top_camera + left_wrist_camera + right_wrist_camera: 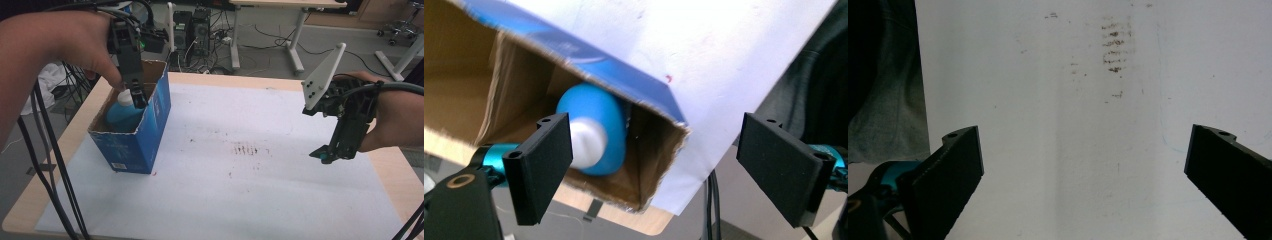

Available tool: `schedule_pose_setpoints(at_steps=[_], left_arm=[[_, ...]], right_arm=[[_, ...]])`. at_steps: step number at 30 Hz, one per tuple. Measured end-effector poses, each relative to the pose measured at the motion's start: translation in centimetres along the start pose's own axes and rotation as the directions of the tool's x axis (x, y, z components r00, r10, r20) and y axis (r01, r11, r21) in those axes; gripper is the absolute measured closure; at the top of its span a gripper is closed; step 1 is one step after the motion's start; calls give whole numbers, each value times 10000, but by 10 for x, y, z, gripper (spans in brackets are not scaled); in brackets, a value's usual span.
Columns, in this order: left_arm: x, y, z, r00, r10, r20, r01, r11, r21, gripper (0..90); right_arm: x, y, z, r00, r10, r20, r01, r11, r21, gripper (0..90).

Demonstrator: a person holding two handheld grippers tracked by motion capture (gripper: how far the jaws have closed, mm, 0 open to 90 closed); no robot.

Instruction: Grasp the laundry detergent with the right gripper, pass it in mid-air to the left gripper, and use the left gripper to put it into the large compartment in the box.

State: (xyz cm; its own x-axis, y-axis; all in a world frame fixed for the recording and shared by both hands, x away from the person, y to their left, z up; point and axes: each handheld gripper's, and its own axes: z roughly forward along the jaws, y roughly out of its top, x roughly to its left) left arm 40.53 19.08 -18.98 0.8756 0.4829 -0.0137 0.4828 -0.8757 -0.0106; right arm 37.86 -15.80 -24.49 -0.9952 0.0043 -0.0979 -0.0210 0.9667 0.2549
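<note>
Blue bottle [596, 131] is down inside the blue carton [150, 137] at the table's left — drop-off looks done, left gripper [654, 170] above it with jaws spread and empty, right gripper [1083, 175] also wide open over the white mat [240, 190] — only pulling clear left.

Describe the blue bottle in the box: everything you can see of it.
The blue bottle is a rounded, smooth container, plastic by its look, bright blue with a white cap. It sits inside the open-topped blue cardboard box at the table's left, cap end toward the opening, leaning near one inner wall. The left gripper hangs just above it, jaws apart, and the pads do not press on it. Its lower part and any label are hidden.
</note>
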Motion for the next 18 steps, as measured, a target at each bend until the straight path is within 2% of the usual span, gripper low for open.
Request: schedule_pose_setpoints(at_steps=[4,7,9,10,14,18], left_arm=[[-13,10,-3,9974,727,26,-727,9973,107,113],[-23,17,-6,9918,1265,150,-1268,9918,159,112],[-29,21,-7,9874,1555,280,-1557,9878,51,112],[-29,21,-7,9874,1555,280,-1557,9878,51,112],[-41,34,-4,9722,2311,375,-2314,9729,16,85],[-47,43,2,9601,2751,494,-2758,9612,69,62]], right_arm=[[0,2,-5,9999,-136,56,135,9999,107,14],[-1,3,-8,9998,-193,58,191,9995,259,14],[0,3,-9,9998,-209,72,206,9990,384,13],[0,3,-9,9998,-209,72,206,9990,384,13],[0,1,-12,9997,-232,92,227,9982,549,13],[-2,0,-11,9997,-247,39,243,9975,657,13]])
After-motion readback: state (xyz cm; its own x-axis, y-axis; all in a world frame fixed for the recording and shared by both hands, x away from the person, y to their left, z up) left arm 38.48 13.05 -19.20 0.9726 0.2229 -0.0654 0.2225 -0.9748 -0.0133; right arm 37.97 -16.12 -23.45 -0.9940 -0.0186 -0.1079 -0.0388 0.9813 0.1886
